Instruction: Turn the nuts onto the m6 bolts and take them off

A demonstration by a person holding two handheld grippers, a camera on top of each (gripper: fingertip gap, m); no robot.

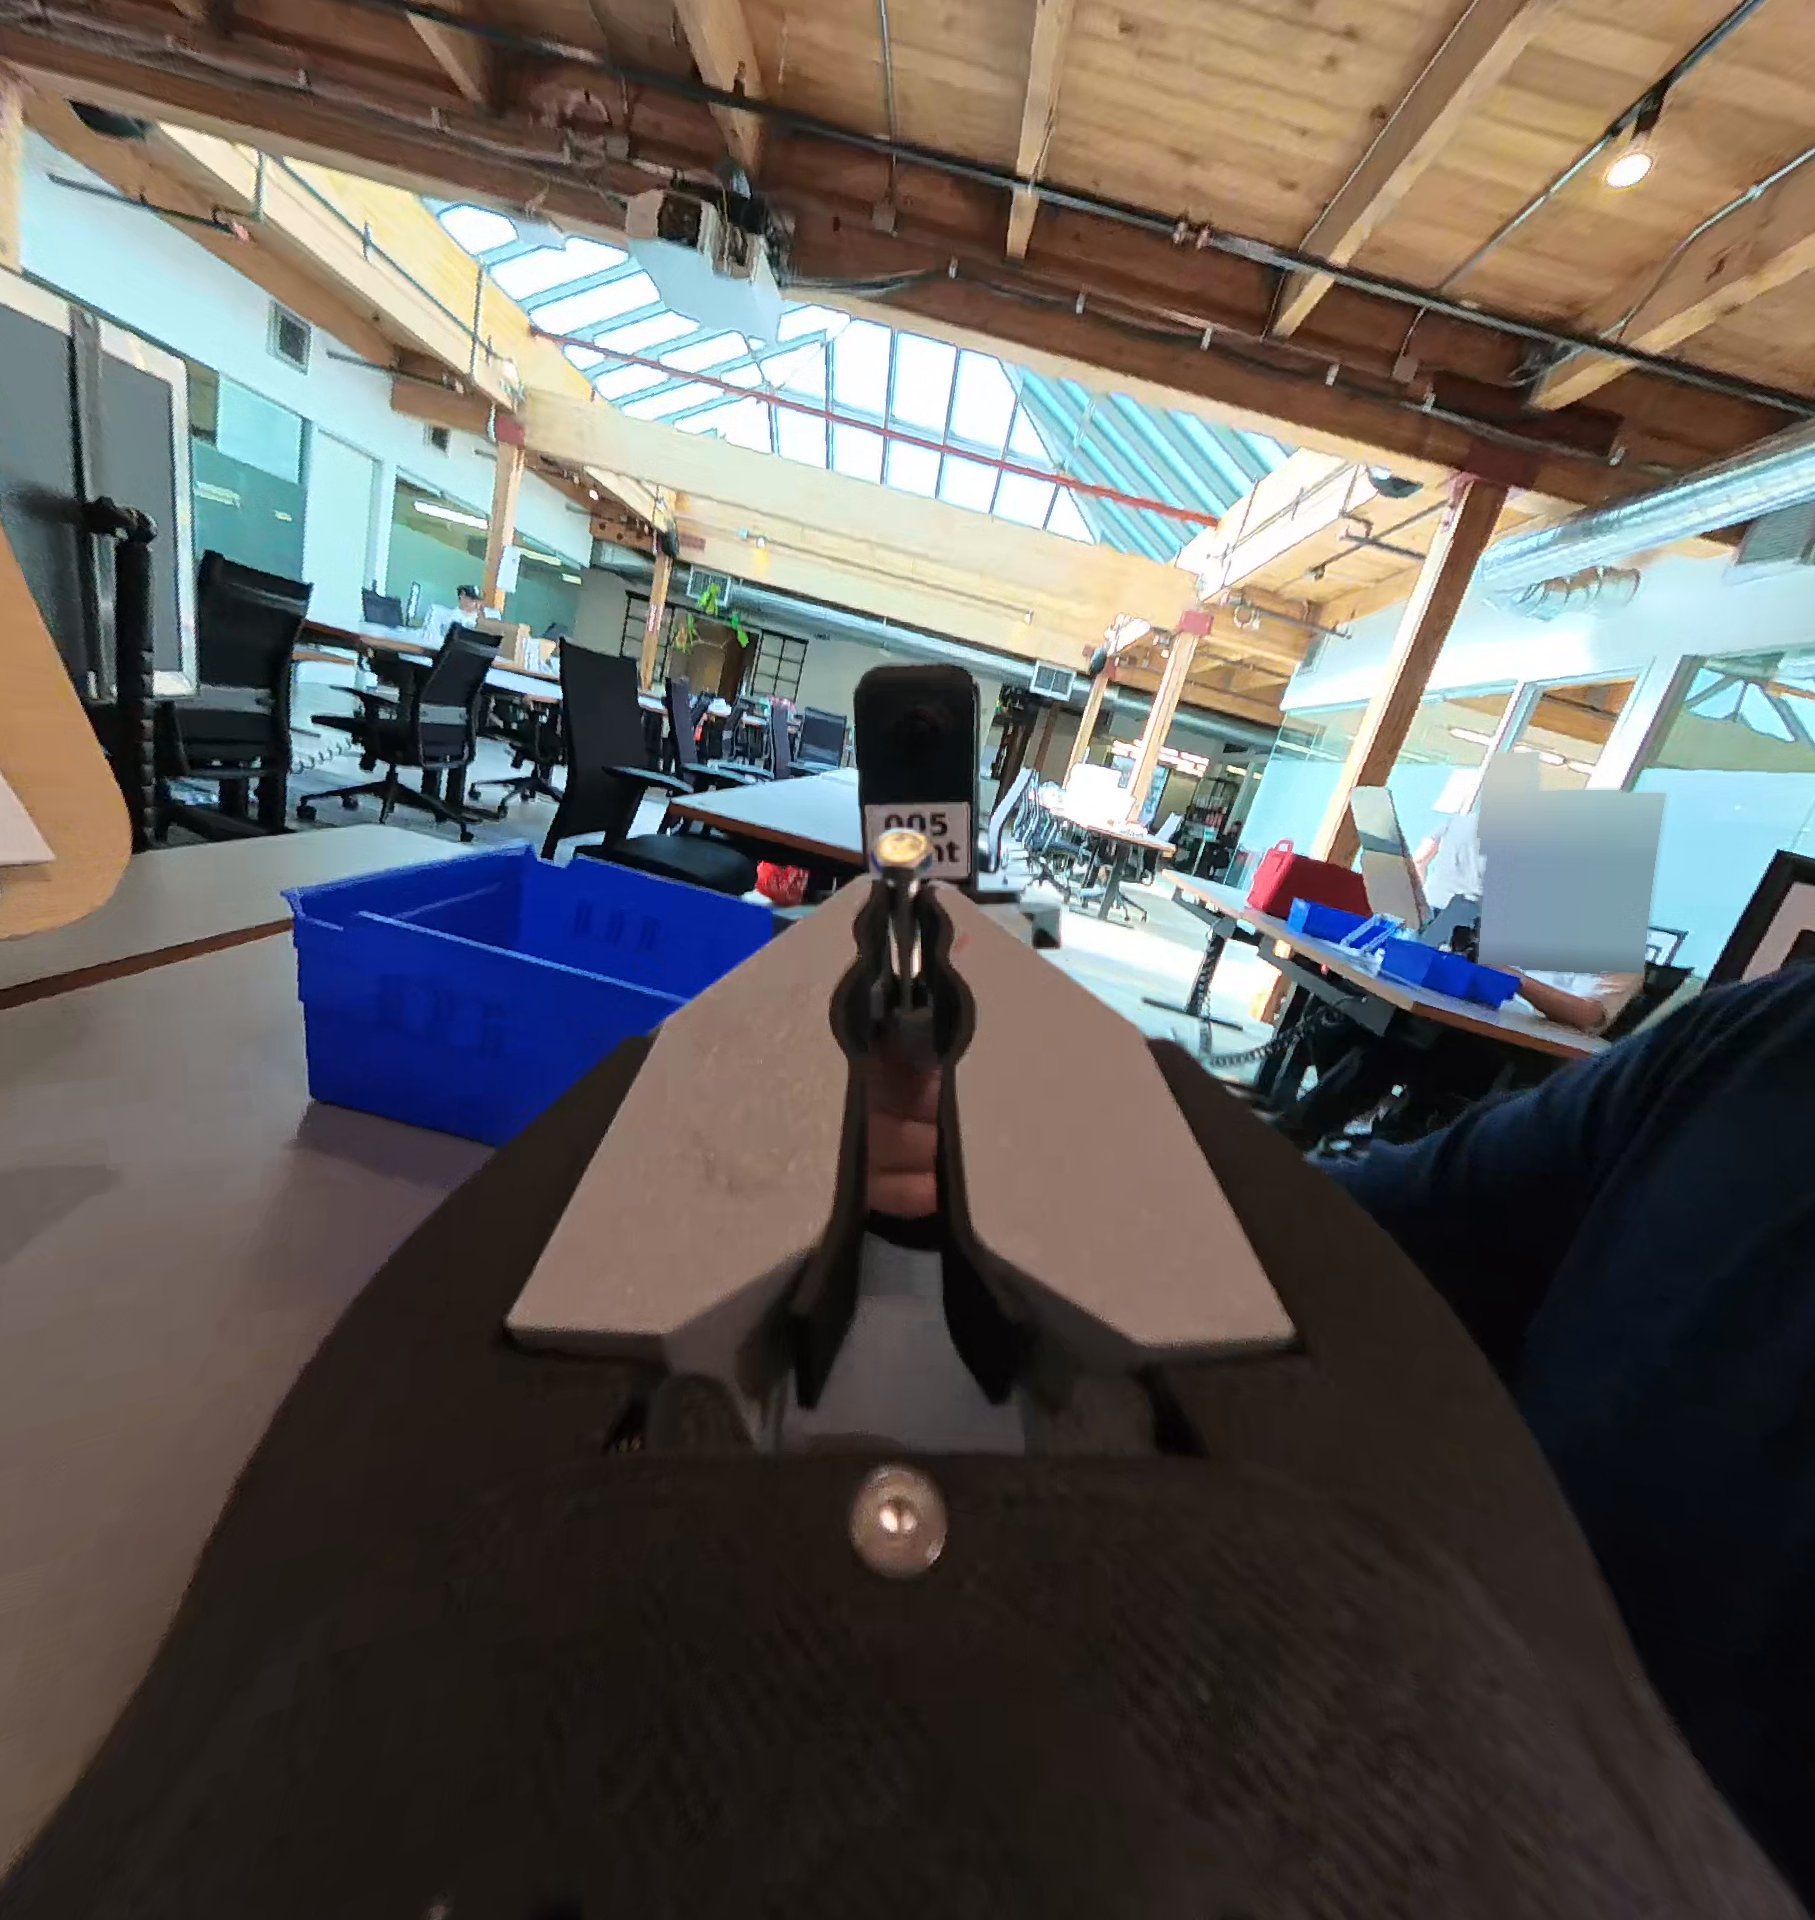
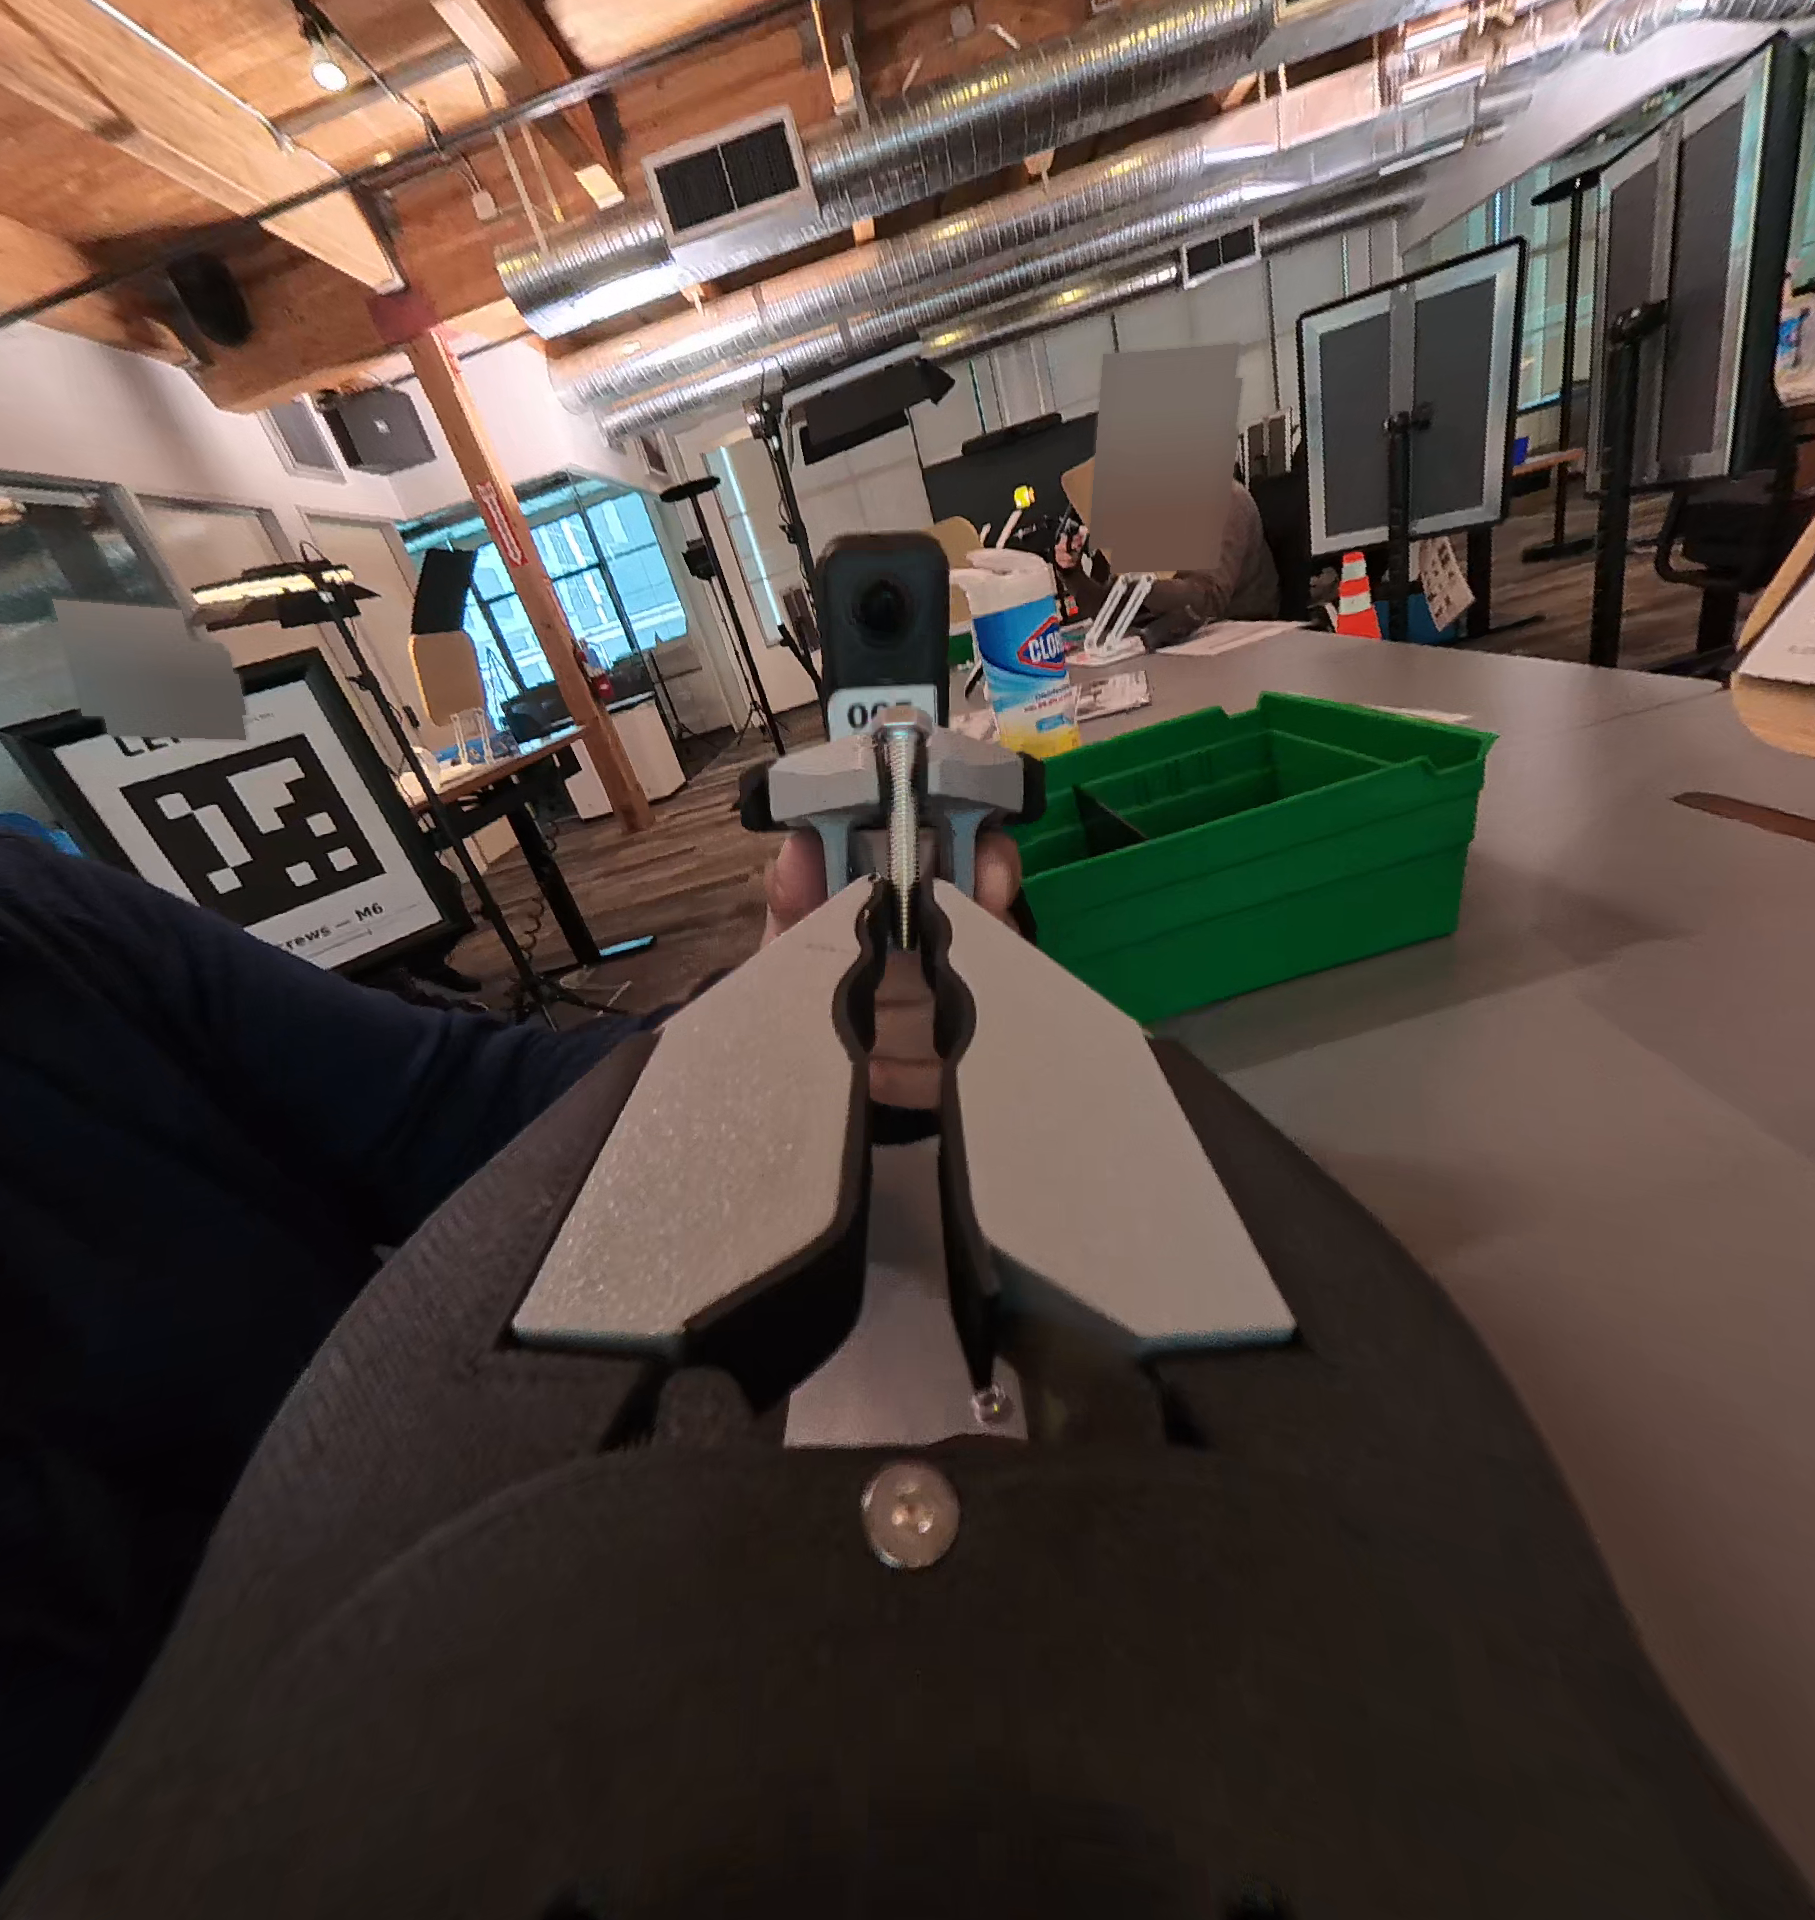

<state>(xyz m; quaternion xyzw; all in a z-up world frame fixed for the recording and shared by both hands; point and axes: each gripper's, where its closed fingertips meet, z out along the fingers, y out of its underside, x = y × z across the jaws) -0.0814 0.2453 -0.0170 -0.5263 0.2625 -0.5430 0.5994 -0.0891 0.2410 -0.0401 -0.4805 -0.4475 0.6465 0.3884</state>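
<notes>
A silver M6 bolt (image 1: 901,914) stands between my left gripper's (image 1: 903,966) shut fingers, its hex head (image 1: 901,850) poking out above the tips. In the right wrist view the same bolt (image 2: 898,821) runs from its hex end (image 2: 895,720) down through the left gripper's grey fingers (image 2: 830,792) into my right gripper (image 2: 901,925), which is shut on the threaded lower end. I cannot make out a separate nut. Both grippers face each other above the table. The right gripper's black camera (image 1: 918,748) shows behind the bolt.
A blue bin (image 1: 487,966) sits on the grey table (image 1: 134,1195) to the left. A green divided bin (image 2: 1246,862) sits to the right, with a wipes canister (image 2: 1022,665) behind it. A dark blue sleeve (image 2: 155,1143) lies close by. A clipboard (image 2: 1807,623) is at the far right. The tips of both grippers are at nearly the same place.
</notes>
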